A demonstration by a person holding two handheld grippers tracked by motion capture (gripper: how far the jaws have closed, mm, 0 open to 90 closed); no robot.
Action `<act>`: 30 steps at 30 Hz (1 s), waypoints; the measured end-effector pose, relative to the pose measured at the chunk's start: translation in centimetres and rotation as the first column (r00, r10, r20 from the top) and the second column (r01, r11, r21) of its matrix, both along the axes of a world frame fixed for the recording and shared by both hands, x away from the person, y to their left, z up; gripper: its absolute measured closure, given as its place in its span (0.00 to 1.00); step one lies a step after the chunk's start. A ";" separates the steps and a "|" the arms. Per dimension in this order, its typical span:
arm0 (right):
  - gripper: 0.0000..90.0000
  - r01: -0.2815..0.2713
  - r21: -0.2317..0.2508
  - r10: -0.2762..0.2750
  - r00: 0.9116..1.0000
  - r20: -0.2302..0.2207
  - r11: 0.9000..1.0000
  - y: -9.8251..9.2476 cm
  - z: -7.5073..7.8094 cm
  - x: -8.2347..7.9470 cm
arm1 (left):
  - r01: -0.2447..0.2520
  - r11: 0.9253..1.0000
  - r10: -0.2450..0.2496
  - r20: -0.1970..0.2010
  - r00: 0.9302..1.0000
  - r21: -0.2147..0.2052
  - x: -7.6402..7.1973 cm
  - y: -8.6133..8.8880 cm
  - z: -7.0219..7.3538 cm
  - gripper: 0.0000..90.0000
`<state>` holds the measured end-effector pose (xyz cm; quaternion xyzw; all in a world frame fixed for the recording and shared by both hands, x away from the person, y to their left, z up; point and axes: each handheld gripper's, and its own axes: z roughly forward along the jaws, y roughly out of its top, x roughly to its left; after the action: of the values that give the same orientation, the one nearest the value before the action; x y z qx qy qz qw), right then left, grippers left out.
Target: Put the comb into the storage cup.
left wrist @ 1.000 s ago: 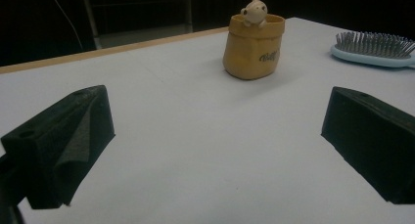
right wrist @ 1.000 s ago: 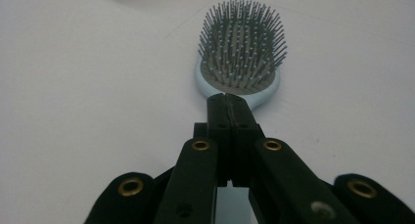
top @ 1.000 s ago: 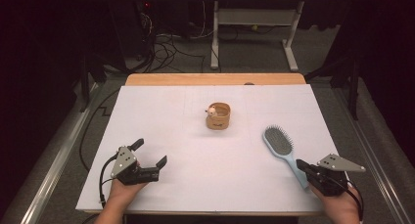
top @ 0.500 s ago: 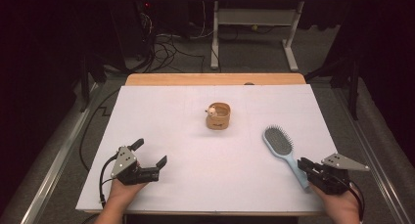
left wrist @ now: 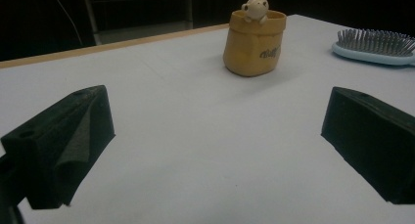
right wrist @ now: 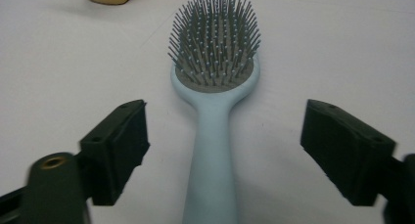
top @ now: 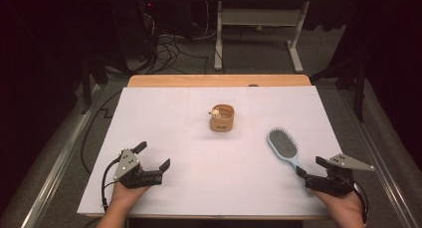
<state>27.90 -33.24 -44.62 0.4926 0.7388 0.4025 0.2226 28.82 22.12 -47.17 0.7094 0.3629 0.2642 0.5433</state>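
A pale blue hairbrush (top: 282, 146) lies bristles up on the white table sheet (top: 199, 188), its handle pointing at my right gripper (top: 311, 167). In the right gripper view the hairbrush (right wrist: 214, 62) has its handle between the jaws of the right gripper (right wrist: 225, 136). Those jaws have just been opening and stand wide on either side without touching it. My left gripper (top: 152, 156) rests open at the near left with nothing between its jaws. A small tan pouch (top: 222, 118) with a little figure peeking out stands mid-table. The left gripper (left wrist: 215, 121) faces the pouch (left wrist: 254, 43).
The table's wooden far edge (top: 219, 80) borders the white sheet. Beyond it are a desk frame (top: 259, 24) and cables (top: 169, 49) on the dark floor. The brush head (left wrist: 377, 45) lies to the right of the pouch in the left gripper view.
The right gripper's jaws have spread apart and let go of the brush handle. The brush lies where it was, and the left gripper has not moved.
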 end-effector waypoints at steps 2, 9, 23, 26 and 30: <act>0.11 -0.011 0.001 0.011 1.000 0.002 1.000 0.1 -0.1 0.1 | 0.001 1.000 -0.001 -0.001 1.000 0.014 0.1 0.1 0.0 0.00; 0.00 -0.006 0.012 0.007 1.000 -0.010 1.000 0.4 -0.3 0.5 | 0.000 1.000 0.000 -0.037 0.999 -0.001 0.2 0.1 -0.3 0.00; 0.00 0.008 -0.006 -0.008 1.000 -0.026 1.000 0.5 -0.4 0.6 | 0.015 1.000 -0.015 -0.018 1.000 0.011 -0.1 -0.2 -0.3 0.00; 0.00 0.012 -0.024 -0.013 0.999 -0.044 1.000 0.6 -0.4 0.8 | 0.012 1.000 -0.012 -0.011 1.000 0.006 0.0 -0.2 -0.2 0.00; 0.00 0.011 -0.048 -0.015 0.996 -0.087 0.999 0.9 -0.3 1.3 | 0.016 1.000 -0.016 0.001 1.000 0.005 0.0 0.0 0.0 0.00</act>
<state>29.24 -32.32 -44.93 0.5091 0.7538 0.3616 0.2043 28.78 22.15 -47.21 0.7135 0.3563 0.2611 0.5439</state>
